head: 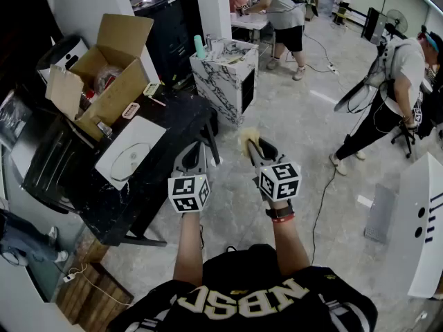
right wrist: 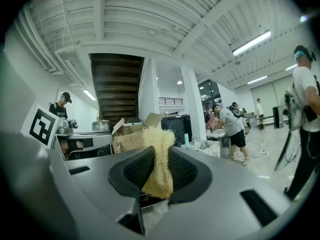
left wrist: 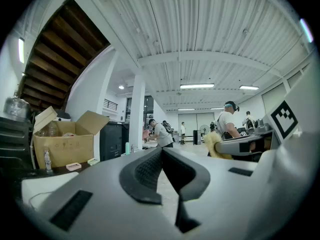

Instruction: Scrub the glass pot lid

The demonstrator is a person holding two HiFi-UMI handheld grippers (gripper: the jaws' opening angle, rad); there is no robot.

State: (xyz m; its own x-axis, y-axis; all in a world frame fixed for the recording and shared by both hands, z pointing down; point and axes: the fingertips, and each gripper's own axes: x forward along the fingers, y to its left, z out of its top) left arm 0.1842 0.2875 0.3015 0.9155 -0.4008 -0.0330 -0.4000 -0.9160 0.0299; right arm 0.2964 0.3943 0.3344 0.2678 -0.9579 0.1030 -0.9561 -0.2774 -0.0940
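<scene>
Left tongs (left wrist: pixel 162 154): clenched, pads pressed together with nothing between them; held over the floor, well apart from the cardboard box (head: pixel 111 68), on the side of it nearer the person
Right tongs (right wrist: pixel 157 156): grasping a yellow scrubber (right wrist: pixel 159 151), a fibrous wad pinched at its middle with its frayed top standing above the pads; also over the floor, further from the cardboard box than the left pair
Glass pot lid (head: pixel 130 160): lies flat on a white board (head: pixel 149 131) on the dark bench (head: pixel 173 116), just beside the cardboard box on its near side; neither pair of tongs touches it
Lid knob: too small to make out from the head view
Stage: judged not yet begun, since the scrubber is in hand but away from the lid
How the lid will handle: likely stiff, fairly heavy for its size, smooth and slippery under the pads, and breakable if knocked or dropped; lying flat, it may skate across the board when pushed sideways
Where to take hold: probably the rim on the side away from the cardboard box, or the knob if there is one, with the empty left tongs steadying it
How the scrubber will handle: soft, light and springy; it should flatten against the glass, so pressure can stay moderate
Risk: the lid slipping off the board's edge towards the floor
</scene>
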